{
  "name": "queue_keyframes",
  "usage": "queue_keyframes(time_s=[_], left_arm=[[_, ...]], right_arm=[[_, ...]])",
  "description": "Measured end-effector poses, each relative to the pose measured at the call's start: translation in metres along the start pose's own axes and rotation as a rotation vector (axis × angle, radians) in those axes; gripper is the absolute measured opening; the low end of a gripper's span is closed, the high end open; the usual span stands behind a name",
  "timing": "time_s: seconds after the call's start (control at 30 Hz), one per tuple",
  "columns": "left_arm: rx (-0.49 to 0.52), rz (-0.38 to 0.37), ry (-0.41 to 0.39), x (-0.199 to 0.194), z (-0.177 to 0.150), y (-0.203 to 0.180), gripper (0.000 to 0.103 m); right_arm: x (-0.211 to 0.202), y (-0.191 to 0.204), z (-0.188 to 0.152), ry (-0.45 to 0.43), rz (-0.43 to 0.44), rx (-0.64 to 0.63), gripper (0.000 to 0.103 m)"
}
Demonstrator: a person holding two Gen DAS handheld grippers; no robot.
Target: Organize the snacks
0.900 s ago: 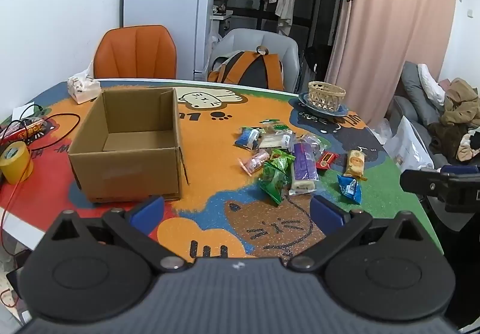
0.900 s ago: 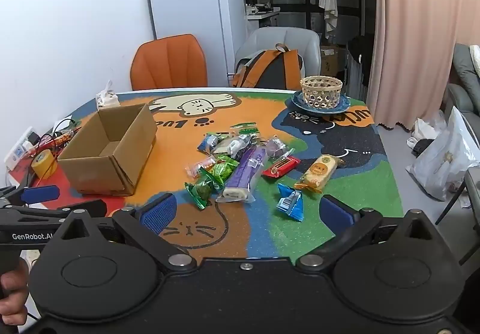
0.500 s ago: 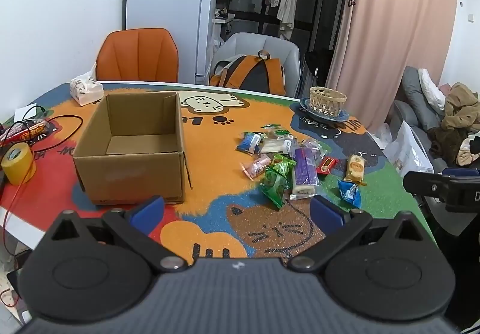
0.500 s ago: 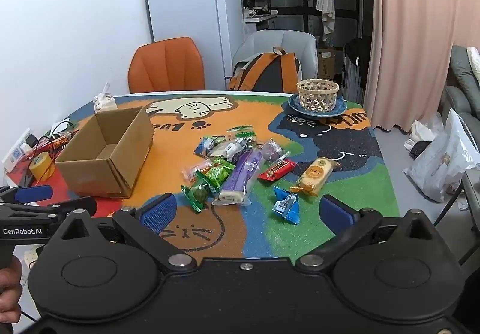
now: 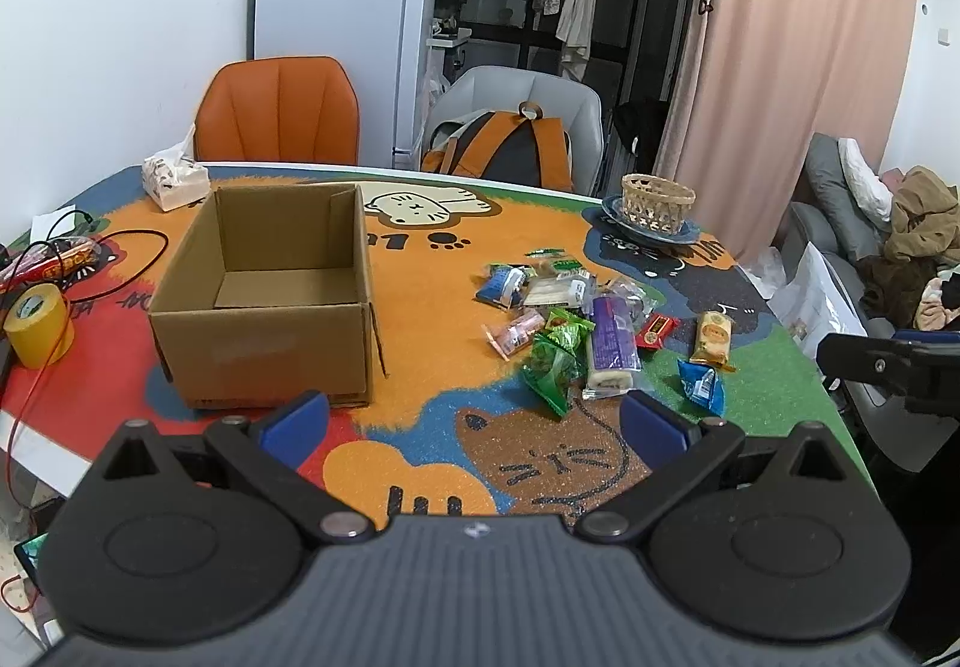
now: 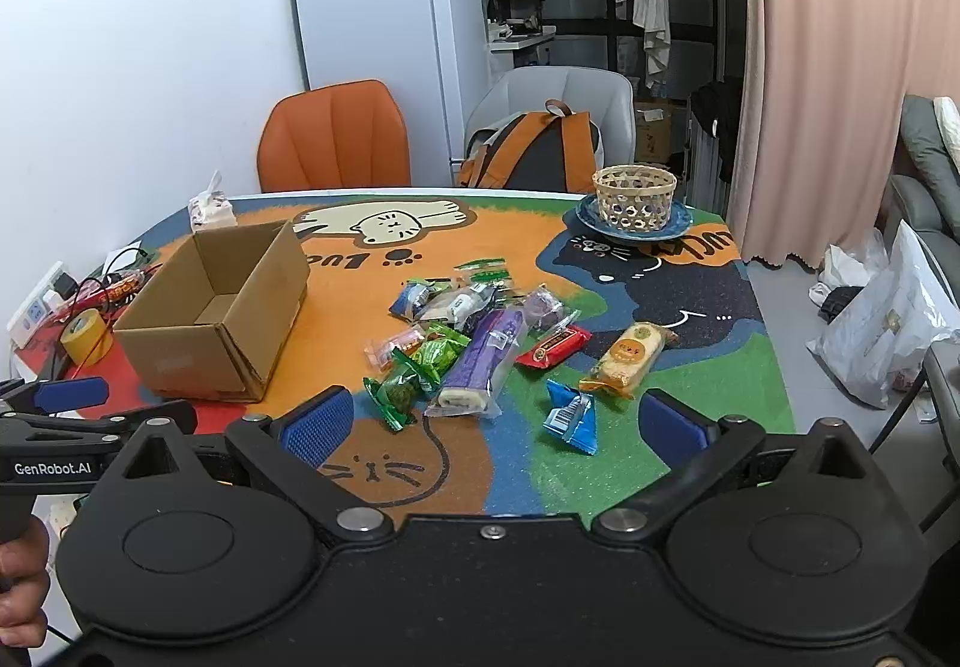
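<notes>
Both grippers hover released above the near edge of the worktop (image 5: 420, 307), left gripper (image 5: 474, 418) and right gripper (image 6: 498, 424) holding nothing. Wrapped snacks (image 6: 474, 343) lie heaped mid-worktop, at twelve o'clock from the right gripper. An open cardboard box (image 5: 264, 295) sits at ten o'clock from the left gripper, well apart from the snacks.

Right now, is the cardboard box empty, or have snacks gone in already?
Empty, as far as shown. The cardboard box stands open-topped with bare floor visible; its near inside corner is hidden. The snacks lie beside it on the mat.
</notes>
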State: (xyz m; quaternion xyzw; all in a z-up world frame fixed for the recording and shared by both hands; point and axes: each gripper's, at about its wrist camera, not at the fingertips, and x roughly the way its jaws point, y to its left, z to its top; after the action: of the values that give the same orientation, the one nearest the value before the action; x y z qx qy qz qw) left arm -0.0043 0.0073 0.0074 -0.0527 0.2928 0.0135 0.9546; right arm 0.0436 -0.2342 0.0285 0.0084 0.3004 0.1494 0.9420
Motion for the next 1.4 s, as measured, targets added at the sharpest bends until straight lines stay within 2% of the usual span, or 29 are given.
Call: queue_keyframes(time_s=[1.4], left_arm=[[-0.003,-0.009,-0.015,-0.0007,0.0021,-0.0002,0.103]], right_arm=[[-0.0032,-0.0021,0.0014,-0.012,0.007,0.003,0.103]])
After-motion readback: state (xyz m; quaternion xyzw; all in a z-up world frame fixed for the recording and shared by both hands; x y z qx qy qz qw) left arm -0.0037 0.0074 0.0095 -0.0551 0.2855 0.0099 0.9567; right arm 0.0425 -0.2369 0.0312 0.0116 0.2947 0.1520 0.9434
